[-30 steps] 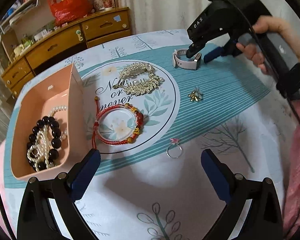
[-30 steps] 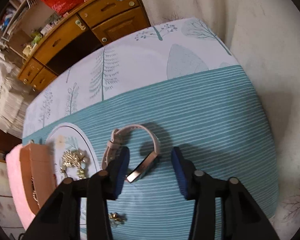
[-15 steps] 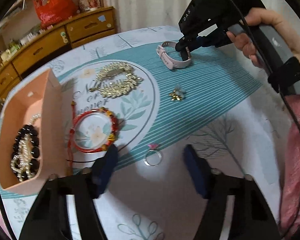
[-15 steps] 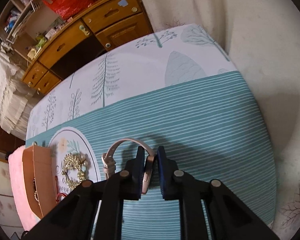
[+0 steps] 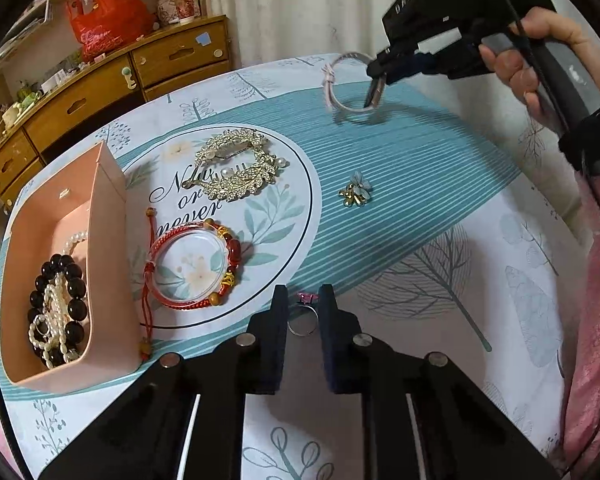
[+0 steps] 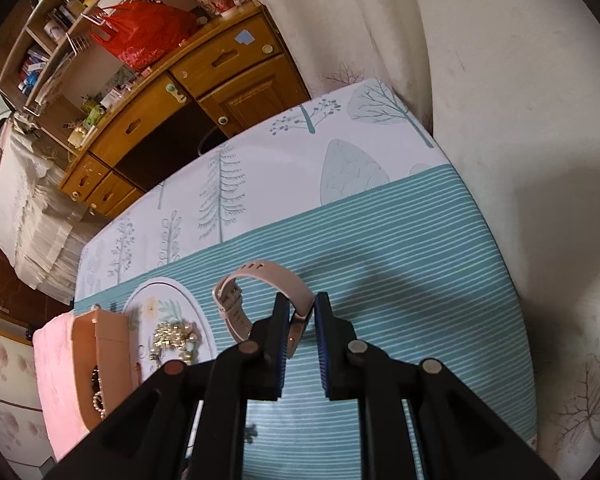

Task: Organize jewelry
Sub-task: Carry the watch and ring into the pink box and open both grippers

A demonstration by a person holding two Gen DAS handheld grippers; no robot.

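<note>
My right gripper (image 6: 300,312) is shut on a pink-strapped watch (image 6: 236,312) and holds it above the teal striped cloth; it also shows in the left wrist view (image 5: 342,92). My left gripper (image 5: 303,312) is shut on a silver ring with a pink stone (image 5: 303,320) near the table's front. A pink box (image 5: 108,272) at the left holds a black bead bracelet (image 5: 74,284) and pearls. A gold leaf brooch (image 5: 236,168), a red cord bracelet (image 5: 204,264) and a small gold flower piece (image 5: 354,194) lie on the cloth.
A wooden dresser (image 5: 100,92) with a red bag (image 5: 108,20) stands behind the table. A white curtain (image 5: 300,8) hangs at the back. The person's hand (image 5: 528,68) holds the right gripper at the upper right. The box also shows in the right wrist view (image 6: 100,364).
My left gripper has moved forward and closed on the ring. My right gripper has closed on the watch and lifted it off the cloth.
</note>
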